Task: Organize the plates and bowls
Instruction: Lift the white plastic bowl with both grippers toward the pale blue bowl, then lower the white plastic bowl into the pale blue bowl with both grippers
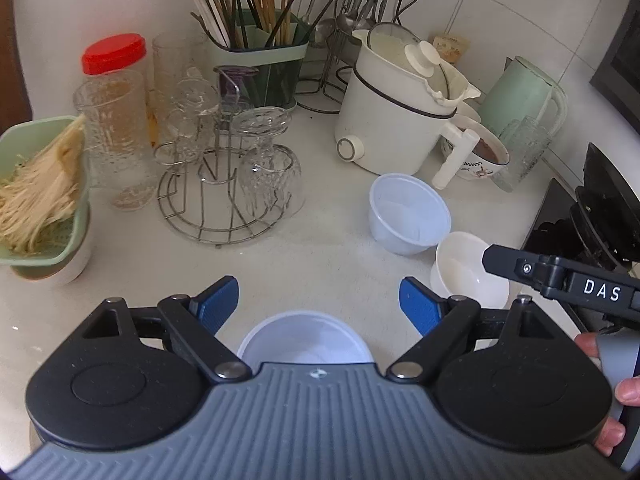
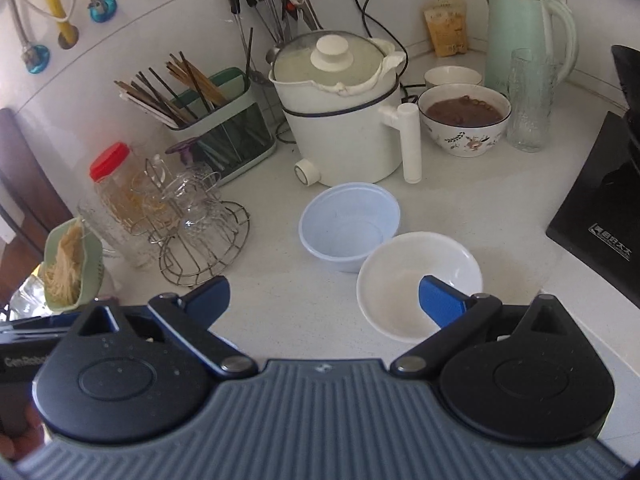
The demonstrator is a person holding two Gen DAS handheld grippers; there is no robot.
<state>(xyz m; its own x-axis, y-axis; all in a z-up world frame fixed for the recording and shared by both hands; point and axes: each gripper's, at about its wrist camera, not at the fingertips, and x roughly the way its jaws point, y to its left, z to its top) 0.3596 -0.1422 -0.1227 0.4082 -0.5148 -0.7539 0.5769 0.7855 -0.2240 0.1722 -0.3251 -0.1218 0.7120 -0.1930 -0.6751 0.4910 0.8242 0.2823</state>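
Left claw [image 1: 319, 304]: spread wide, nothing between its blue pads, hanging over the counter [image 1: 320, 256] just above a translucent plastic bowl [image 1: 304, 338] at its 6 o'clock.
Right claw [image 2: 324, 300]: spread wide and empty; its right pad [image 2: 440, 300] lies over the white ceramic bowl [image 2: 404, 276], but contact cannot be judged.
White ceramic bowl: upright and empty on the counter, touching a pale blue plastic bowl [image 2: 348, 224] at its 10 o'clock.
Pale blue plastic bowl: upright, empty, just in front of the white electric cooking pot [image 2: 340, 120].
Floral bowl [image 2: 464, 120]: filled with brown food, at 3 o'clock of the pot, beside a ribbed glass [image 2: 530, 100] and a mint kettle [image 2: 524, 28].
Wire glass rack [image 1: 216, 196]: at 9 o'clock of the blue bowl, holding upturned glasses.
Chopstick holder [image 1: 260, 60]: behind the rack.
Green basket [image 1: 44, 192]: noodle-like strands inside, at the far 9 o'clock edge.
Person's fingers [image 1: 608, 400]: gripping the right handle.
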